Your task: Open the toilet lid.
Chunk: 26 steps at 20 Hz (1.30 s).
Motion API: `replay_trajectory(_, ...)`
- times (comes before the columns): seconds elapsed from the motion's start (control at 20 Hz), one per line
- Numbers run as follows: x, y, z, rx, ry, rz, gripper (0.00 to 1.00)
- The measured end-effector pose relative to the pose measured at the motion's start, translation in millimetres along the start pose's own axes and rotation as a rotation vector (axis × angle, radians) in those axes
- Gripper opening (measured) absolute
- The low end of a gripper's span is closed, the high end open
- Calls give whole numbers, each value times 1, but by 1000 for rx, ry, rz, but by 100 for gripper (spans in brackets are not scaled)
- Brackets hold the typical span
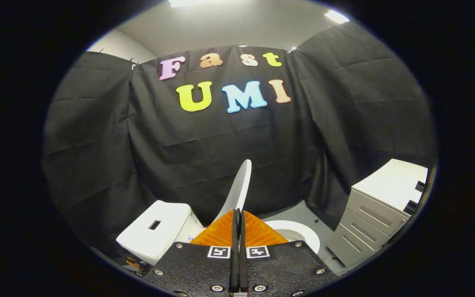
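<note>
**Toilet lid raised to near upright; tool closed on its edge**

Task status: largely complete, judging from lid position. White plastic toilet lid [237,187] standing steeply on edge, rising just ahead of the fingertips and leaning slightly toward the tank side. White oval toilet seat and bowl rim [299,232] exposed to the right of the lid, no longer covered. White rectangular toilet tank [155,231], with a dark slot in its top, sitting to the left of the lid.

Tool [236,218] state: fingers pressed together, with no gap visible apart from a thin dark seam. Lower edge of the lid appears pinched between the two fingers; exact contact hidden behind the fingers, so grip on both sides is inferred rather than confirmed.

Remaining work, as a judgement: tilt the lid the last part of the way back until resting against the tank or wall, then release. Risk if released early: lid falling back onto the seat.

Room: booth enclosed by black cloth wall [204,140] on three sides. Grey floor [299,212] beyond the bowl. Grey metal drawer cabinet with a white top [369,222] standing to the right, well apart from the toilet. Pale ceiling with bright strip lights [336,16] above the cloth.
</note>
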<state>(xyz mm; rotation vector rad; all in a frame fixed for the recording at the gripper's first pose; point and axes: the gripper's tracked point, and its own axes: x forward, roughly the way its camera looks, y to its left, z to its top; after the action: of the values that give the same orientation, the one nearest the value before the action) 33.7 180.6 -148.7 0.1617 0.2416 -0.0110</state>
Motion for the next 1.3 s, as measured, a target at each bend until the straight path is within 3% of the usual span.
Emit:
replay_trajectory(0.55, -2, 32, 11, 24, -16, 56, 0)
replay_trajectory(0.6, -1, 36, 11, 3, -8, 53, 0)
replay_trajectory(0.75, 2, 47, 19, -255, 4, 7, 0)
replay_trajectory(0.95, 2, 85, 20, -225, 1, 50, 0)
replay_trajectory(1.3, 2, 128, 27, -314, -7, 88, 0)
